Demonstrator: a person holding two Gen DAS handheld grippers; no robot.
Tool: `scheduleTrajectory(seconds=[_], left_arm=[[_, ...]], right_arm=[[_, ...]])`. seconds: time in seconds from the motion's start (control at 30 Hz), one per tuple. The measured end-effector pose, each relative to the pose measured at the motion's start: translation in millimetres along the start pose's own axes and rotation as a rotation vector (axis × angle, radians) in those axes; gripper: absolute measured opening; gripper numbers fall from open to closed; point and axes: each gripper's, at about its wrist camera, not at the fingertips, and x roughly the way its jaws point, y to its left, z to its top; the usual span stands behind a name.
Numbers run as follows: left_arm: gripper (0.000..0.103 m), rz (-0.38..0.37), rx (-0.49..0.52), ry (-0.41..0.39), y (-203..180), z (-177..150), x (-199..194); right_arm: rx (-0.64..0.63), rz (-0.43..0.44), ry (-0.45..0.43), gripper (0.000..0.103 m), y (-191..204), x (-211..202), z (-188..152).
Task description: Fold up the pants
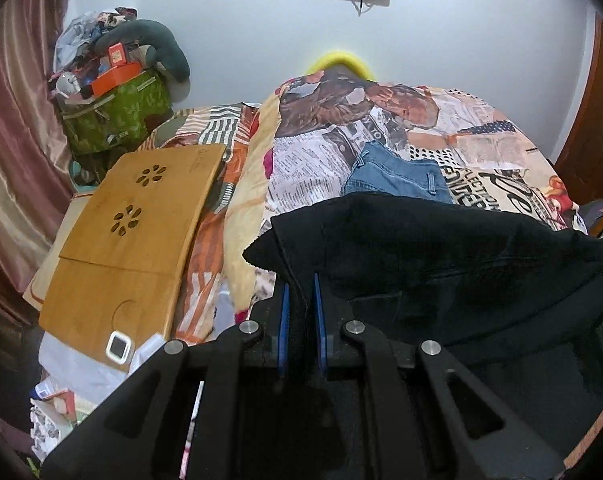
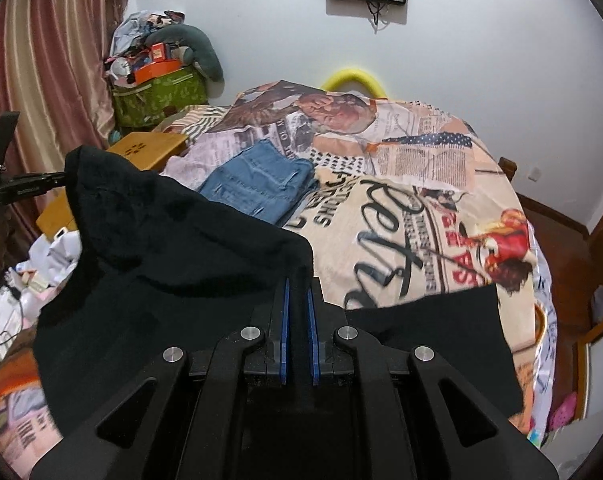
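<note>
Left gripper (image 1: 300,292) pinches black pants (image 1: 441,264) edge; right gripper (image 2: 297,292) likewise clamps pants above bed (image 2: 441,216). Folded jeans (image 2: 257,188) lie beyond. Right view alone shows pants leg spread on bedcover; left view alone shows whole bamboo tray (image 1: 137,240).

Folded jeans (image 1: 397,178) partly behind black pants (image 1: 441,264)

The black pants (image 1: 441,264) are matt, slightly fuzzy cloth. Behind them on the bed, the folded jeans (image 2: 257,188) are blue denim with visible stitching. The bedspread (image 2: 421,208) is smooth printed fabric. Left of the bedspread, the bamboo lap desk (image 1: 141,232) shows smooth wood. Each claw (image 1: 301,292) (image 2: 297,292) is matt black plastic with blue pads (image 2: 310,336) and shiny metal pins.
</note>
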Motion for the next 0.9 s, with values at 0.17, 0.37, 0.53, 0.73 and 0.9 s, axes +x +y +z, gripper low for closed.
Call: scheduleTrajectory(seconds=[0.17,0.37,0.53,0.73,0.9], left_arm=[[0.011,0.0,0.0,0.007,4,-28,-22],[0.006,0.032,-0.01,0.033,12,-64,-40],[0.006,0.023,-0.043,0.084,25,-95,-45],[0.006,0.021,-0.045,0.167,31,-127,-37],[0.009,0.03,-0.017,0.189,23,-132,-36]], right_arm=[[0.021,0.019,0.007,0.007,12,-19,-25],[0.037,0.044,0.036,0.007,26,-33,-58],[0.058,0.075,0.088,0.007,33,-33,-83],[0.091,0.091,0.131,0.007,40,-35,-106],[0.134,0.099,0.154,0.011,38,-40,-113]])
